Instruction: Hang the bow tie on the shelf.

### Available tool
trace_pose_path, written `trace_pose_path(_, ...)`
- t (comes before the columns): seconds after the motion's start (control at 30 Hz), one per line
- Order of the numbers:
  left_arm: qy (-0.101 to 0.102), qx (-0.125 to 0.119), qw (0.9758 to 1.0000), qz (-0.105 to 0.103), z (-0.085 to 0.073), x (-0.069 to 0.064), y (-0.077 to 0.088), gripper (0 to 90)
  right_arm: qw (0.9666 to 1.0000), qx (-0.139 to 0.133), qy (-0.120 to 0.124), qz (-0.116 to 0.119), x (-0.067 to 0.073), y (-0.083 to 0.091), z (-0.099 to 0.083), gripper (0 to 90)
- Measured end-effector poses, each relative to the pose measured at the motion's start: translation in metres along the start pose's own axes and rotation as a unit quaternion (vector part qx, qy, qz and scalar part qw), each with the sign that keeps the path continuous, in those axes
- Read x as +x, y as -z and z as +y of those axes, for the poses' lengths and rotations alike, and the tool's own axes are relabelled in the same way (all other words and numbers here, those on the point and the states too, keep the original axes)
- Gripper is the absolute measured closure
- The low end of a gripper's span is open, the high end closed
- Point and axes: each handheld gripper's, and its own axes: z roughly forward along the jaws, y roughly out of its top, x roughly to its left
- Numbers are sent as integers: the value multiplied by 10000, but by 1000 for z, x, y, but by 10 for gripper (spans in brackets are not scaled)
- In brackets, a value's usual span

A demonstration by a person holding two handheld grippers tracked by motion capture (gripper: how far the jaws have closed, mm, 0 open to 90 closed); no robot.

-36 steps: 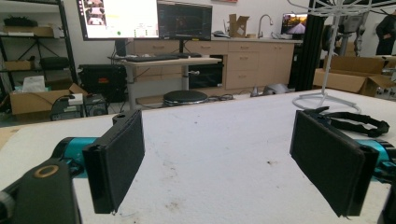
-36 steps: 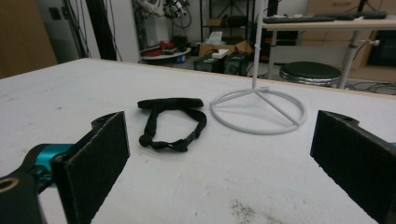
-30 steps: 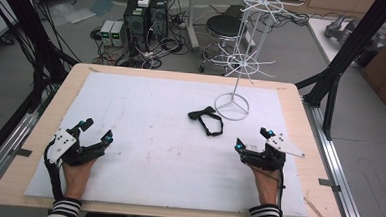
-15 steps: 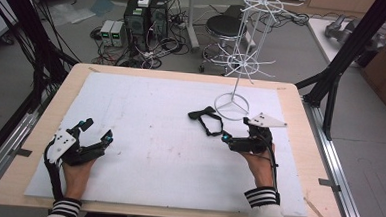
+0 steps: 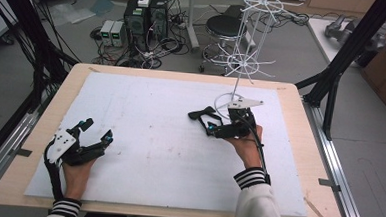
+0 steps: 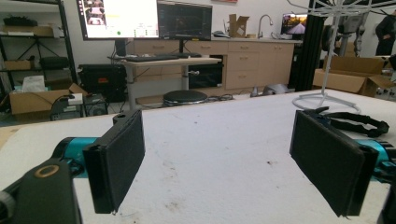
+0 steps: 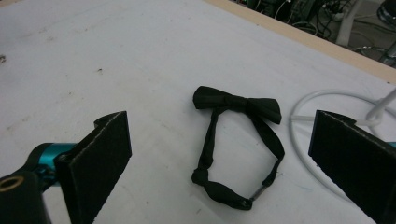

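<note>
We see a black bow tie (image 7: 236, 103), its strap looped, mid-frame beside a white wire stand (image 5: 243, 66). Right gripper (image 5: 211, 123) gapes before it; left gripper (image 5: 96, 132) gapes lower left.

We find even, diffuse indoor light; shadows on the white table cover (image 5: 145, 116) are faint; near jaws blur in both gripper views.

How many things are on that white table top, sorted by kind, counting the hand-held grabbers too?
Black bow tie: 1
White wire stand: 1
Hand-held grippers: 2, the left gripper and the right gripper, both open
Total: 4
</note>
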Motion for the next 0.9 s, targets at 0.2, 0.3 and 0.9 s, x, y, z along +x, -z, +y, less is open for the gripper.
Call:
trace_pose_path(0.2,-4,1,10000,0,0,0,0,183,9997,209,7,92,3,-15,9,58)
trace_pose_path(0.3,-7,3,10000,-1,0,0,0,183,9993,351,17,135,5,-25,12,81)
trace_pose_path(0.9,10,10,10000,4,0,0,0,186,9928,1192,-104,-60,2,-68,16,270)
